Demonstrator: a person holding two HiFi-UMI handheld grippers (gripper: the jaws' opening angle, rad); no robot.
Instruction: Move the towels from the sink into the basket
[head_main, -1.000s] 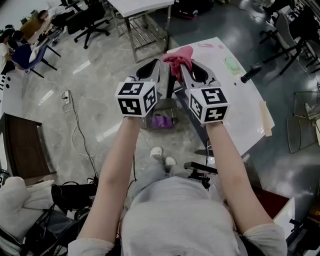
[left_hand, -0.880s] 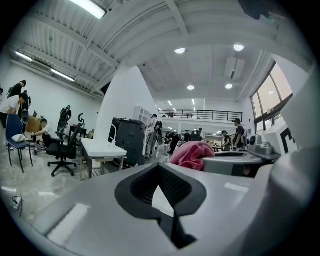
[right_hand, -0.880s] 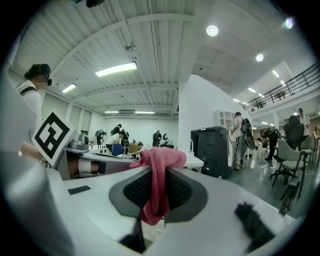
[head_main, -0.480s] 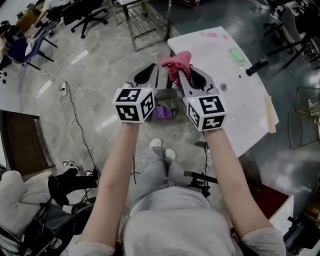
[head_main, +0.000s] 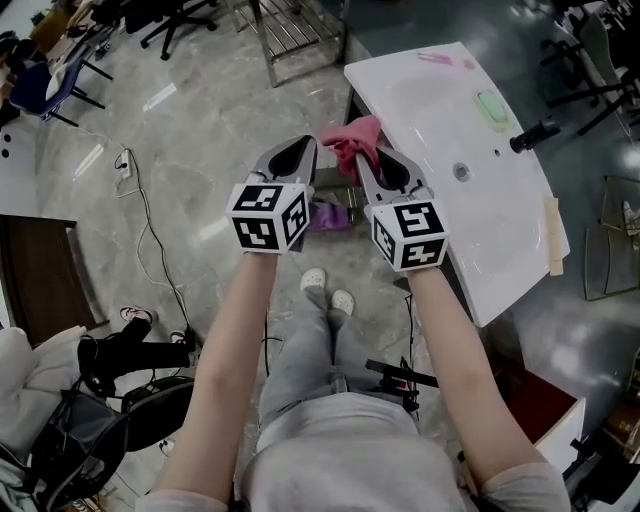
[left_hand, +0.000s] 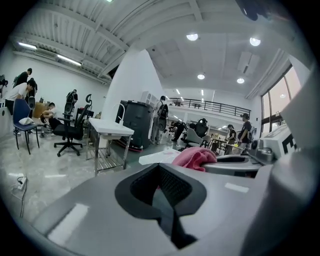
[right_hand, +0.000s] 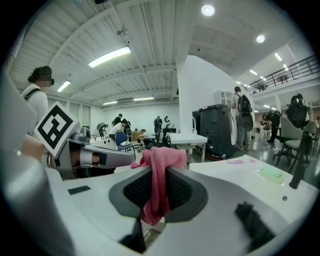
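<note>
Pinching | left gripper (head_main: 300, 150) jaws pressed together, empty | pink towel (head_main: 352, 135) clamped in right gripper (head_main: 368, 160), hanging beside sink (head_main: 520, 240) | light, soft, limp; best held by a bunched fold.

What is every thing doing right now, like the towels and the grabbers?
pink towel, bunched, pinched in the air.
right gripper, shut on the pink towel.
left gripper, shut, empty.
purple towel, lying in the basket.
sink, no towel in its bowl.
</note>
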